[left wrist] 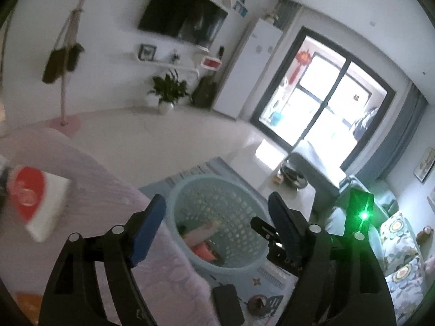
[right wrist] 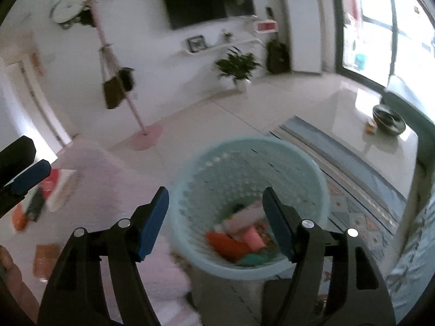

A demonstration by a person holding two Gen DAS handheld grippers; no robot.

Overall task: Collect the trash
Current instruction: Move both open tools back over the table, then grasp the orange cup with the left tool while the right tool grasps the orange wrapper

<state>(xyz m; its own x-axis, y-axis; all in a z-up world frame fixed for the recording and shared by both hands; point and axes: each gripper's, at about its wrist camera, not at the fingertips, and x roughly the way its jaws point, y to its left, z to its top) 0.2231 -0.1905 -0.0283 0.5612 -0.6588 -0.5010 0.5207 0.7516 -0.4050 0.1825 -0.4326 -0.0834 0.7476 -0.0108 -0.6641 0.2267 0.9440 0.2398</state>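
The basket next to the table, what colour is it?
Pale blue-green, with perforated walls. The basket shows best in the right wrist view.

basket (right wrist: 323,190) | lt-blue, upright, on floor | trash (right wrist: 239,233) inside

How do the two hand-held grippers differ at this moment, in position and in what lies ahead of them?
The right hand-held gripper hangs directly above the basket, trash between its fingers' line of sight. The left hand-held gripper sits off to the side, straddling the basket edge and the pink-covered table. Both are open and empty, with blue pads.
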